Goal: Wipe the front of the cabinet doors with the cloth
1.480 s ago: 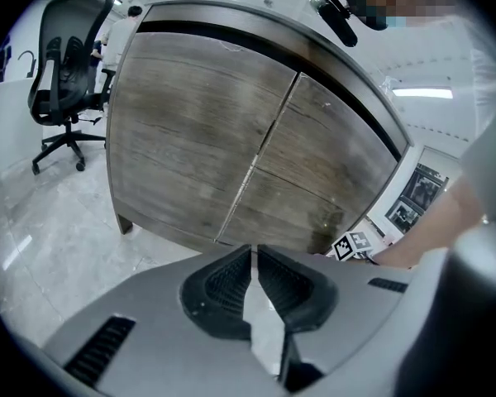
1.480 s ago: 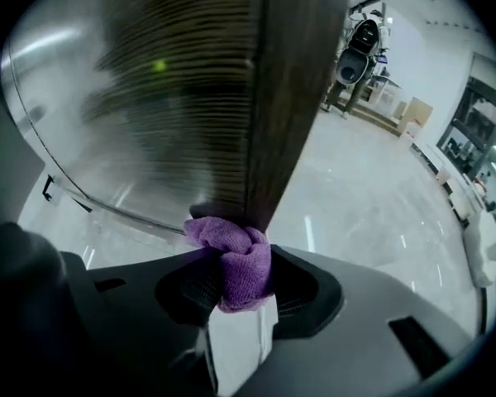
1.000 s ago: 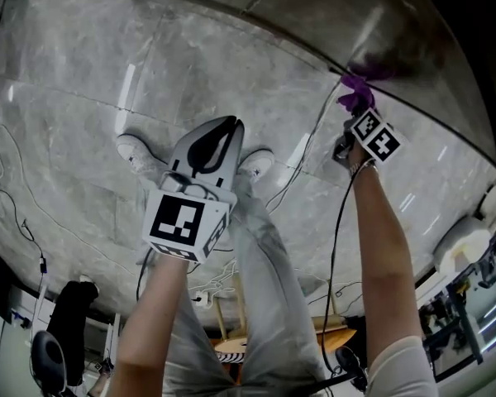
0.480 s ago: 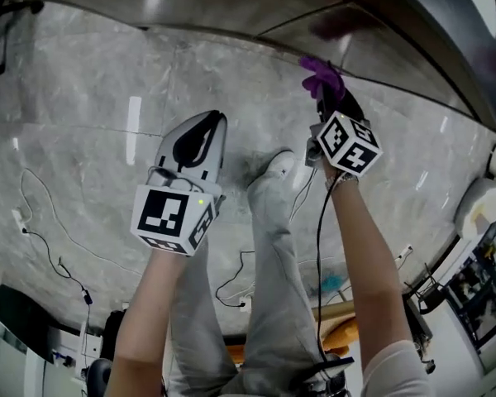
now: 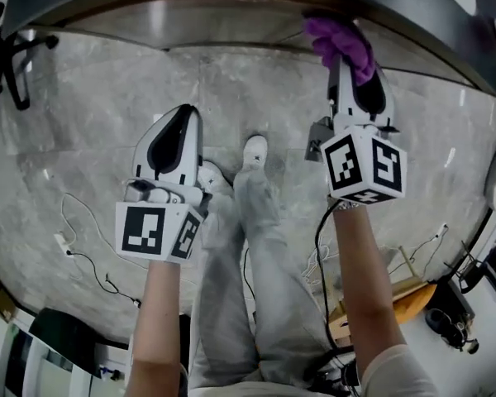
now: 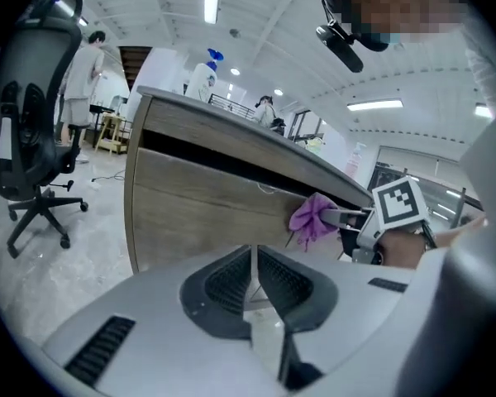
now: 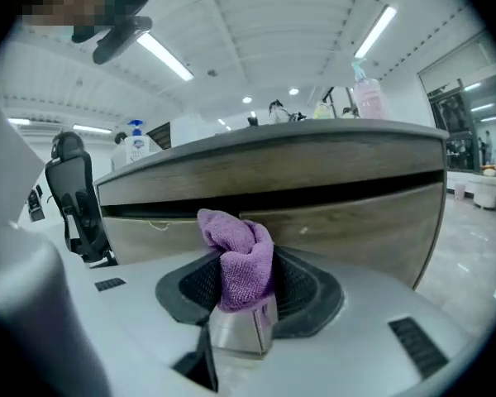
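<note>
My right gripper (image 5: 352,64) is shut on a bunched purple cloth (image 5: 341,43), which bulges out from between the jaws (image 7: 238,265). In the left gripper view the cloth (image 6: 312,217) lies against the upper part of the wood-grain cabinet door (image 6: 200,215), just under the dark gap below the countertop. The cabinet front (image 7: 360,222) fills the middle of the right gripper view. My left gripper (image 5: 174,121) is shut with nothing in it (image 6: 252,253), held back from the cabinet and to the left of the cloth.
A black office chair (image 6: 26,114) stands left of the cabinet's end. Spray bottles (image 7: 369,89) stand on the countertop. Cables (image 5: 76,251) trail over the marble floor. The person's legs and white shoe (image 5: 254,150) are between the two grippers.
The right gripper has carried the cloth up and left along the cabinet front and closer to the door. The left gripper stayed shut and shifted slightly left.
</note>
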The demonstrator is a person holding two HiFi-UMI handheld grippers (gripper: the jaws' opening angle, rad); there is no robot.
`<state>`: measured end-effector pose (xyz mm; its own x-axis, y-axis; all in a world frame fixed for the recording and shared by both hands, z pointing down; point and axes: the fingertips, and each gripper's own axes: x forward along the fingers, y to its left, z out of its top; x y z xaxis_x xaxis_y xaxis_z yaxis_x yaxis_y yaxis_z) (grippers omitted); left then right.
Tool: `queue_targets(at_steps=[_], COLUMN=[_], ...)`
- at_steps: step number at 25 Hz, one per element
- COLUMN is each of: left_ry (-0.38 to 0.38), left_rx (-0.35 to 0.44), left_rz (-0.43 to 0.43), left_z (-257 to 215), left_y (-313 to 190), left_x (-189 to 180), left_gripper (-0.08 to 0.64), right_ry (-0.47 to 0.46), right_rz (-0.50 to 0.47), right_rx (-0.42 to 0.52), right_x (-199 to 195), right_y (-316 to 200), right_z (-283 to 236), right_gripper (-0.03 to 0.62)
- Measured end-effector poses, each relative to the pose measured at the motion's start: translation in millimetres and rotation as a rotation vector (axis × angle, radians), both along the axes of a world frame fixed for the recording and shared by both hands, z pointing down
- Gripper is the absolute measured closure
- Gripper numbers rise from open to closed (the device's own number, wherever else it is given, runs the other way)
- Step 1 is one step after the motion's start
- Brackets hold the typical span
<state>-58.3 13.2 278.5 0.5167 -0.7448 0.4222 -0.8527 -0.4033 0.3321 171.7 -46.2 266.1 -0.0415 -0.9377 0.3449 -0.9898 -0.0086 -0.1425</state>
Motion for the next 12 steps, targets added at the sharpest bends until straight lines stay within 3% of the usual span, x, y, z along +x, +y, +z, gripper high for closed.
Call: queue_targets(at_steps=[5, 12], left_ry=[0.027, 0.079], left_rx=[0.015, 0.043], left_rz=[-0.054, -0.122], left_z=[-24, -49], left_y=[-19, -31], left_x=[18, 33], left_gripper=[0.531, 0.531], right_ry=[0.051, 0.048], right_rz=[-0.027, -0.070], right_rx=[0.003, -0.041], right_x=[-6, -10], right_y=[-22, -27], right_z=[-12, -18], right_gripper=[0.436, 0.436])
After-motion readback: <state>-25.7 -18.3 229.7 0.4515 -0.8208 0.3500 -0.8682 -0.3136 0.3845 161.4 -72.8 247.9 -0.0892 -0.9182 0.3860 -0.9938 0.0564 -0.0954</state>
